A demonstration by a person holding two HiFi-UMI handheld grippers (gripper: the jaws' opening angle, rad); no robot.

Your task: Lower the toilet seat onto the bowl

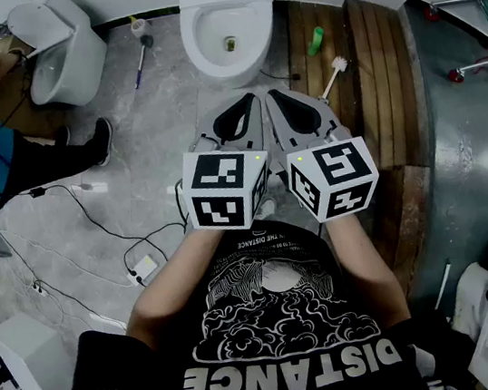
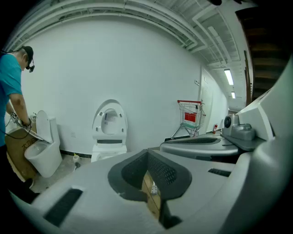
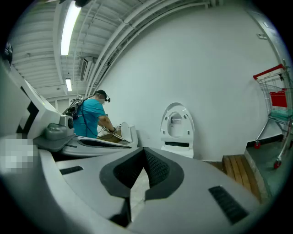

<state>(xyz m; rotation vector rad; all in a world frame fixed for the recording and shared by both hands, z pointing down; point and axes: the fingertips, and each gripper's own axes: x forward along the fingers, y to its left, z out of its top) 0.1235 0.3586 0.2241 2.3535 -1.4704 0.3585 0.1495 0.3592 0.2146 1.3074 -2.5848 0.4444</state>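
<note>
The left gripper (image 1: 248, 104) and right gripper (image 1: 280, 101) are side by side, pinched closed, holding nothing. Farther ahead, the toilet seat (image 2: 110, 106) stands up above the bowl (image 1: 229, 40). They should reach its top edge and tip it down slowly.

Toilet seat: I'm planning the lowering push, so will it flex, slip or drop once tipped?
The toilet seat stands upright, a thick moulded ring, so it probably stays stiff. Hinged behind the bowl, it should pivot rather than slide and may fall quickly once past vertical. Its glossy surface looks slippery.
</note>
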